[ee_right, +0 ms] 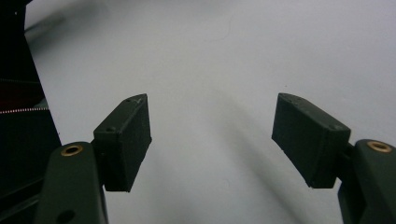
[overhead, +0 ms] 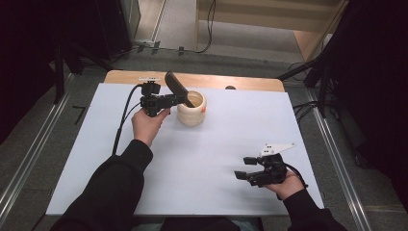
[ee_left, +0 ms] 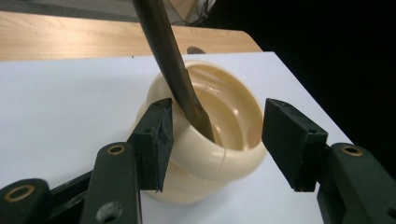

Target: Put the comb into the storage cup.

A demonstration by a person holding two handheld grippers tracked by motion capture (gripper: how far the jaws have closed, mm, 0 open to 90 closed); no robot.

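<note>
Setting: recording lab or test studio, not a home. Evidence:
- Counter [overhead: 192,159]: plain wooden top covered by a bare white sheet, standing alone in the middle of the room.
- Floor [overhead: 43,130]: grey carpet, with metal rails [overhead: 29,159] running along both sides of the counter.
- Cables [overhead: 308,108]: loose black leads on the floor at the right and at the back.
- Stand legs [overhead: 62,72]: dark tripod-like struts at the left and right rear corners.
- Surroundings: dark at the edges, light wooden panelling [overhead: 269,12] behind.
</note>
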